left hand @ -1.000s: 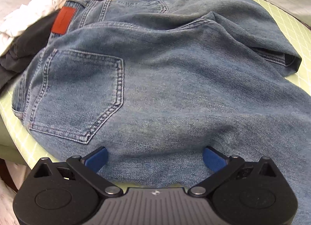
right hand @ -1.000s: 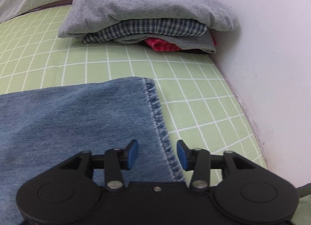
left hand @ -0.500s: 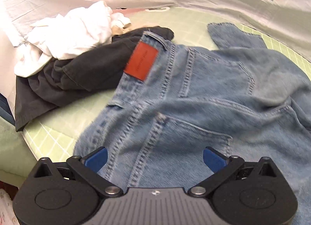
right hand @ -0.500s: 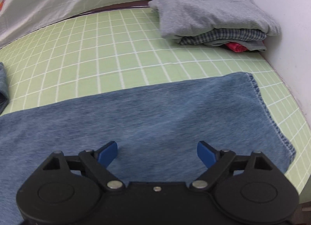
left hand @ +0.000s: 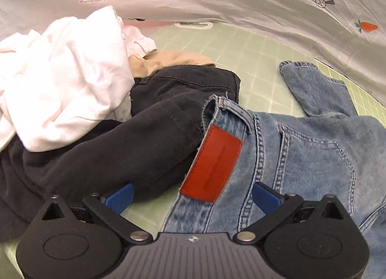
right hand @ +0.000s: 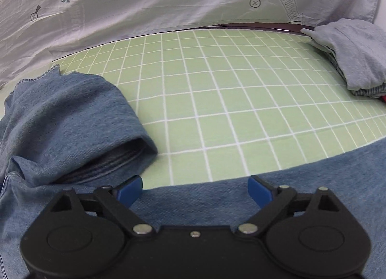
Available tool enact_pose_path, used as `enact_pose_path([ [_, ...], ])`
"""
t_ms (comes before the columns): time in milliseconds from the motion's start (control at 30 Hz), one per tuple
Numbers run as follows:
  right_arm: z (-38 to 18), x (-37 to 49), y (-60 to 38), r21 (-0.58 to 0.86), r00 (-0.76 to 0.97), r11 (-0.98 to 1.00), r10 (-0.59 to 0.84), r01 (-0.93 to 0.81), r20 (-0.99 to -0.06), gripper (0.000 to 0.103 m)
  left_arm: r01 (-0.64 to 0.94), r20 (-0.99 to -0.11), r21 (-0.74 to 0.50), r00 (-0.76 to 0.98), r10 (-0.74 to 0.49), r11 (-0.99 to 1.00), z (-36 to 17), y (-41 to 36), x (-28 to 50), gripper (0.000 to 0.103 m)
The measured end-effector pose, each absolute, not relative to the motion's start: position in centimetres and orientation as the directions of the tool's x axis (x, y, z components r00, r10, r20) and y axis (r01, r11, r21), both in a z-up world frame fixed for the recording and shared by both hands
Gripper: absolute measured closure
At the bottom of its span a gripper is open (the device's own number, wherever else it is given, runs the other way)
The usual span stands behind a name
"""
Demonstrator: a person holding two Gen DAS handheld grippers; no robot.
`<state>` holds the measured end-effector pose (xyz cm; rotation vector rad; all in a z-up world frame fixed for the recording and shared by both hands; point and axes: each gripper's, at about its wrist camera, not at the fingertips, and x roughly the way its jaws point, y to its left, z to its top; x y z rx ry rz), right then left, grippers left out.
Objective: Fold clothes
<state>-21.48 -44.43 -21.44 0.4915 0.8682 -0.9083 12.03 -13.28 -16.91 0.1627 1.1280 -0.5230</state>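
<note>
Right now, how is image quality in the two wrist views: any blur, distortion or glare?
Left wrist view: the jeans and red patch look slightly smeared, the patch print unreadable; dark corners. Right wrist view: sharper; fisheye bows the green grid mat lines, and the folded stack is squeezed at the edge. Lighting is even in both, with no glare.

The printing on the red leather patch (left hand: 212,165) was too small to read. The jeans (left hand: 313,158) ran off the right and bottom edges and passed under the left gripper (left hand: 193,198) body. The folded stack (right hand: 357,59) was cut off at the right edge, its lower layers largely hidden beneath the grey top garment.
</note>
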Motion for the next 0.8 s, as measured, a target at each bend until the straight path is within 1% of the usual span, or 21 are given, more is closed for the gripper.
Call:
enact_pose_path([
  [100, -21.4, -19.2, -44.3, 0.021, 0.333, 0.563, -0.457, 0.826, -0.825, 0.008, 0.482, -0.889, -0.198, 0.279, -0.364, 0.853, -17.8, -13.8, 14.7, 0.0],
  [233, -21.4, -17.6, -44.5, 0.029, 0.33, 0.575, -0.427, 0.818, -0.842, 0.008, 0.504, -0.885, -0.209, 0.268, -0.382, 0.838, -18.3, -15.4, 14.9, 0.0],
  [367, -21.6, -17.5, -44.8, 0.109, 0.38, 0.571, -0.382, 0.814, -0.843, 0.008, 0.433, -0.873, -0.227, 0.306, -0.38, 0.872, -18.6, -15.6, 15.7, 0.001],
  [433, -21.7, -17.5, -45.0, 0.125, 0.387, 0.566, -0.371, 0.815, -0.844, 0.007, 0.408, -0.868, -0.221, 0.331, -0.369, 0.886, -18.7, -15.7, 16.0, 0.001],
  [600, -21.8, -17.1, -45.3, 0.11, 0.382, 0.581, -0.369, 0.807, -0.847, 0.005, 0.372, -0.867, -0.196, 0.367, -0.338, 0.907, -18.8, -16.1, 17.0, 0.001],
  [800, -21.9, -16.9, -45.4, 0.106, 0.384, 0.582, -0.379, 0.806, -0.842, 0.004, 0.312, -0.872, -0.216, 0.365, -0.326, 0.925, -18.5, -15.5, 19.5, 0.004],
])
